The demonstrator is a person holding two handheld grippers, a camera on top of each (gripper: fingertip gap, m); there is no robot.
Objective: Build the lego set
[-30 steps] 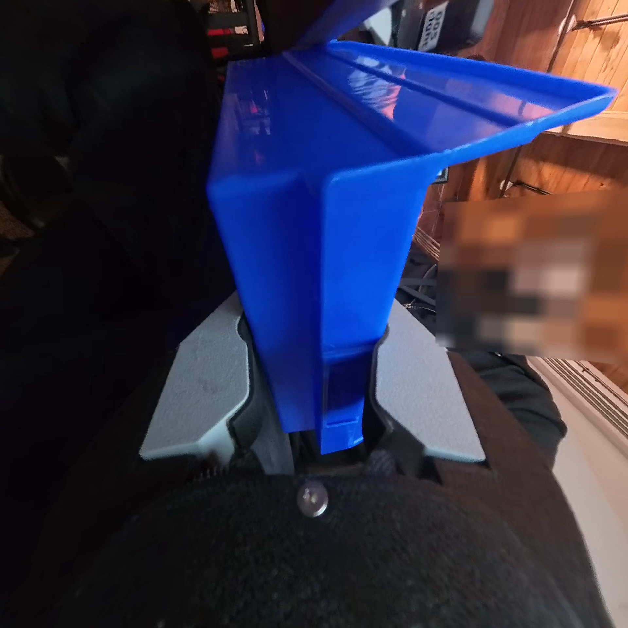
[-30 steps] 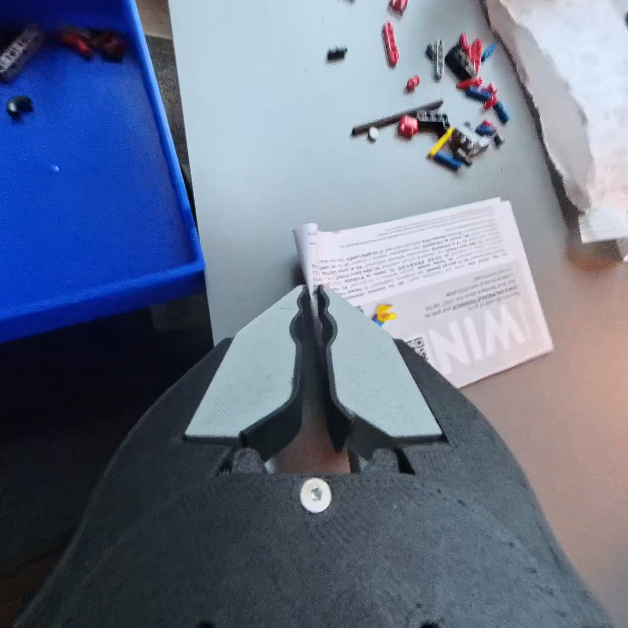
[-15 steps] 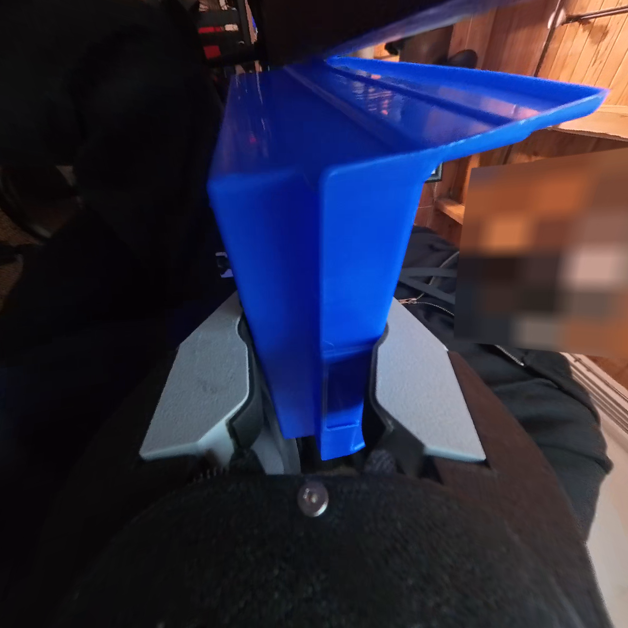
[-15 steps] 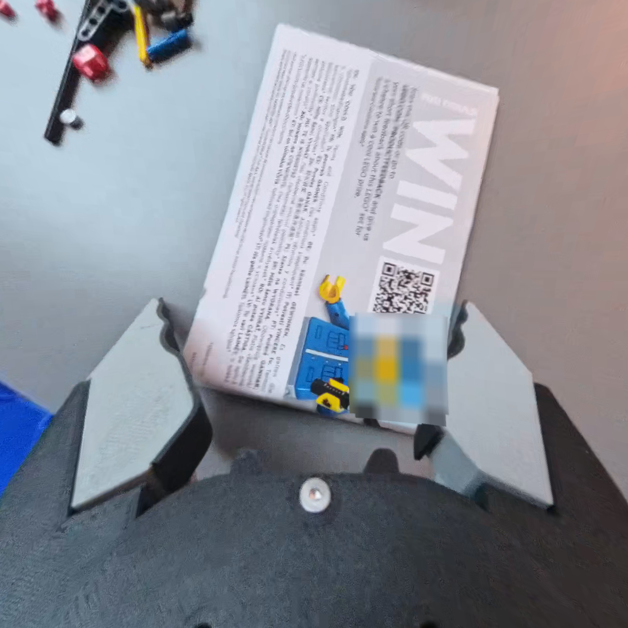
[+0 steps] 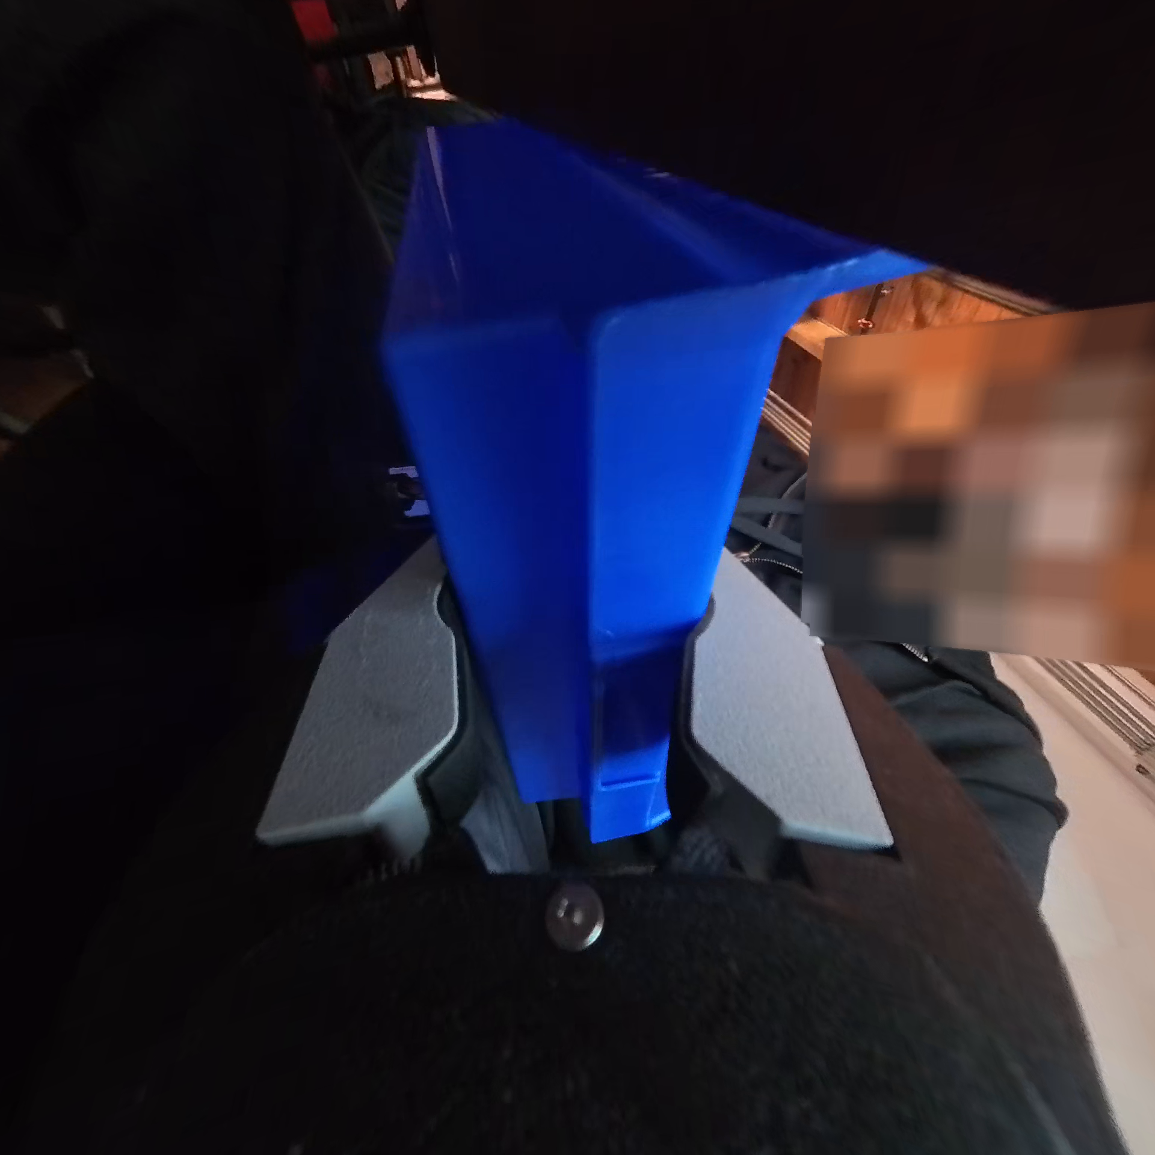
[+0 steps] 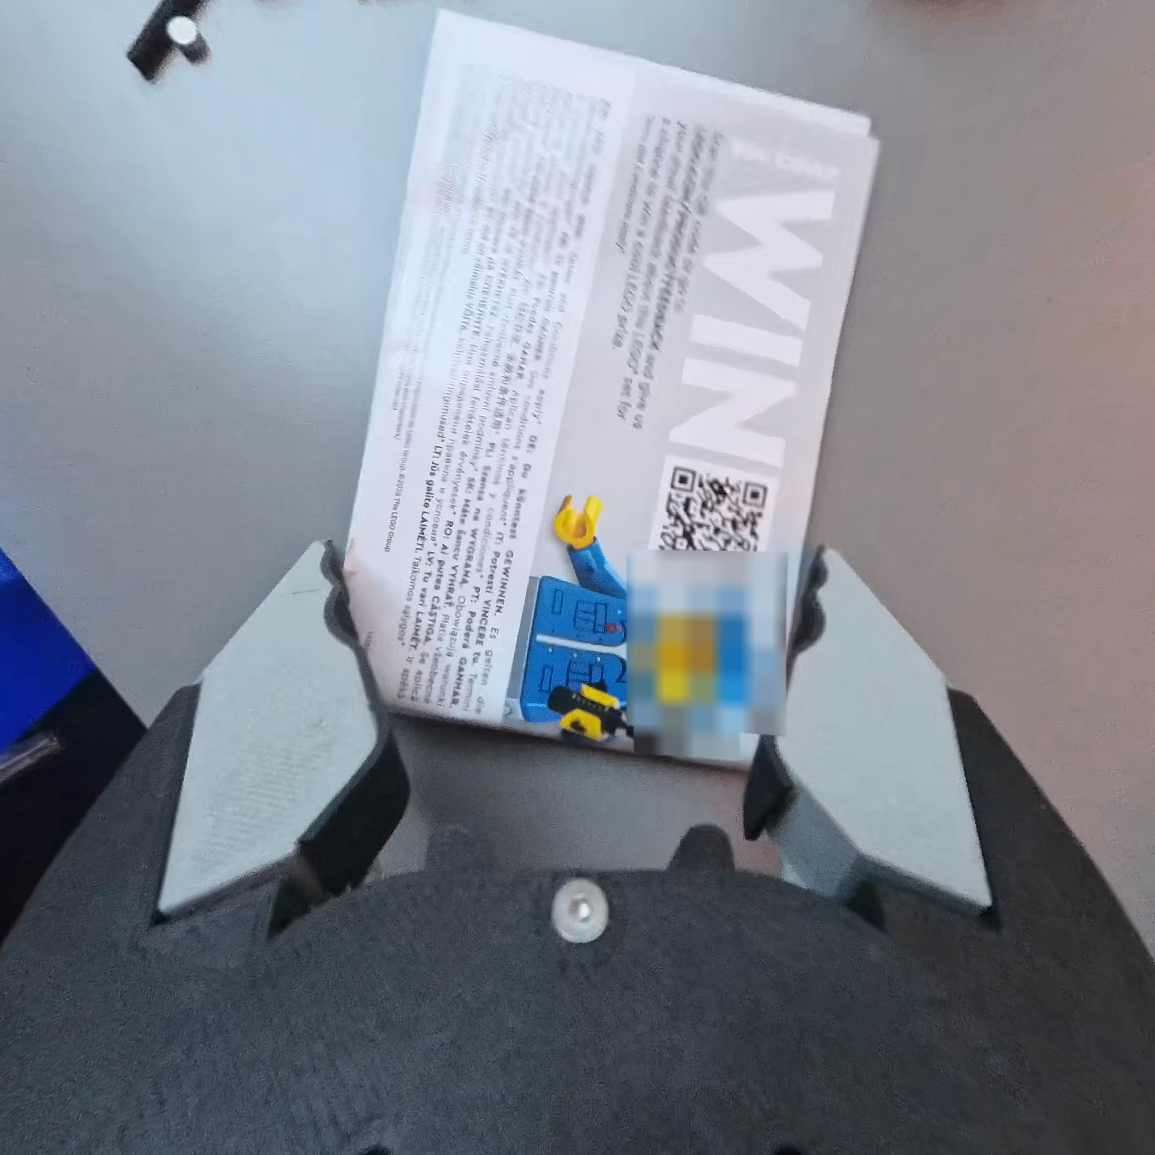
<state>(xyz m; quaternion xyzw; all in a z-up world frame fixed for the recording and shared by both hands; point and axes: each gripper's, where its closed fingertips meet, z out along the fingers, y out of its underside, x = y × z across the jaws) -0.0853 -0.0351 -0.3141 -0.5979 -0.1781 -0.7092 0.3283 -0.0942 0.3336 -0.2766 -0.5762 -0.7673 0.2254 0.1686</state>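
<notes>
My left gripper (image 5: 572, 600) is shut on the corner wall of a blue plastic tray (image 5: 562, 475), which it holds up in the air. The tray fills the middle of the left wrist view and its inside is hidden. My right gripper (image 6: 572, 581) is open wide just above a white instruction booklet (image 6: 562, 312) that lies flat on the grey table (image 6: 187, 281). The booklet's near end sits between the two fingers. A black lego beam (image 6: 165, 37) with a small pale stud lies at the top left of the right wrist view.
A corner of the blue tray (image 6: 31, 644) shows at the left edge of the right wrist view, beside the table's edge. In the left wrist view there are wooden panelling (image 5: 875, 312), dark clothing (image 5: 975, 750) and a pale surface (image 5: 1112, 812) at the right.
My right gripper let go of the booklet's corner, opened wide and moved over the booklet, which now lies flat. My left gripper kept hold of the tray; it tilted and the background shifted.
</notes>
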